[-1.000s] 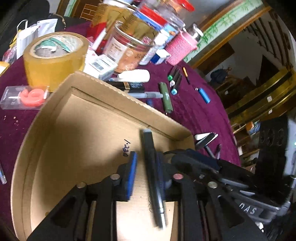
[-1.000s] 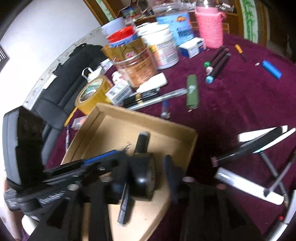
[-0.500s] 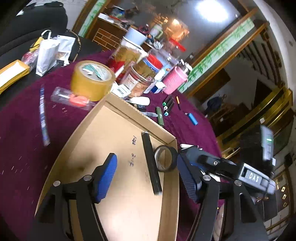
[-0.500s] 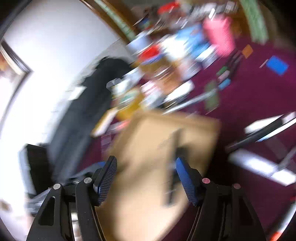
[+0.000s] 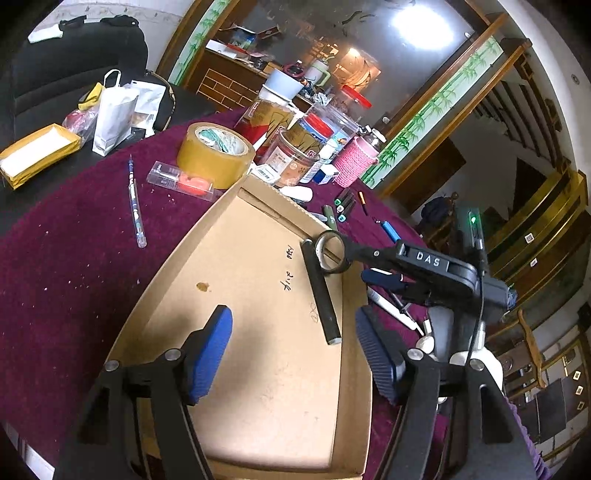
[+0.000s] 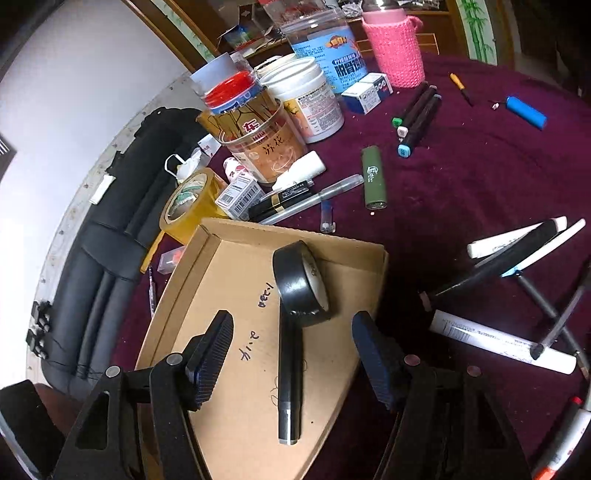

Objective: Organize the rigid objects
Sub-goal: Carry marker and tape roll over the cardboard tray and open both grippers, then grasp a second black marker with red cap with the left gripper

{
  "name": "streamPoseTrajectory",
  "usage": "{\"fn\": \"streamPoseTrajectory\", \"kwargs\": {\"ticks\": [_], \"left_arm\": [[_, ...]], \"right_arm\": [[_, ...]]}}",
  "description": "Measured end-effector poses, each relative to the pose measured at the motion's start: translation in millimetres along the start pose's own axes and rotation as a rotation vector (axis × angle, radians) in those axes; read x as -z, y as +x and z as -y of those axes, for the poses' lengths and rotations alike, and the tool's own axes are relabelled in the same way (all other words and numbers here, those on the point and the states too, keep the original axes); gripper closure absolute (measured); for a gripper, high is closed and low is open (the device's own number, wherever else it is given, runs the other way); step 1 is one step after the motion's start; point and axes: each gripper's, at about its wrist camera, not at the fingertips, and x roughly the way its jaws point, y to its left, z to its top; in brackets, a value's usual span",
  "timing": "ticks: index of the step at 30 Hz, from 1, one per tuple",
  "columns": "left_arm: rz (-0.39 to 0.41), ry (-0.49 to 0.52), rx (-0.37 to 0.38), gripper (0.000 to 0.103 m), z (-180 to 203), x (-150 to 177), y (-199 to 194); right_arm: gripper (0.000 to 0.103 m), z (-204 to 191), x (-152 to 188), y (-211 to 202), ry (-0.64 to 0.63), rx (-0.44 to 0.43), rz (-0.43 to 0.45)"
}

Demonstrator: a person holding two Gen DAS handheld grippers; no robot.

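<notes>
With both tongs spread and empty, the green lighter beyond the cardboard tray is best gripped crosswise.

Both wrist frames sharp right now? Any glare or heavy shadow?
Left wrist: sharp, ceiling light blown out, gripper shadow falls on the box. Right wrist: sharp centre, white wall overexposed, markers at the right edge bent by fisheye.

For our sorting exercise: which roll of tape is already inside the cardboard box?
The black tape roll, leaning on the black pen; the yellow-brown packing tape roll sits outside.
</notes>
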Motion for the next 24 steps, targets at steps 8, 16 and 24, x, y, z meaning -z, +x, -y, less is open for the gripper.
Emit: {"fn": "streamPoseTrajectory", "kwargs": {"ticks": [8, 16, 24], "left_arm": [[0.005, 0.009, -0.044, 0.033, -1, 10, -4], [0.013, 0.079, -0.071, 0.025, 17, 19, -8], [-0.072, 0.249, 0.037, 0.017, 81, 37, 15]], "right_arm": [[0.028, -23, 7, -35, -0.068, 0.014, 0.117], [0.026, -14, 40, -101, -0.180, 0.209, 0.371], [0.001, 73, 80, -168, -0.140, 0.513, 0.553]]}}
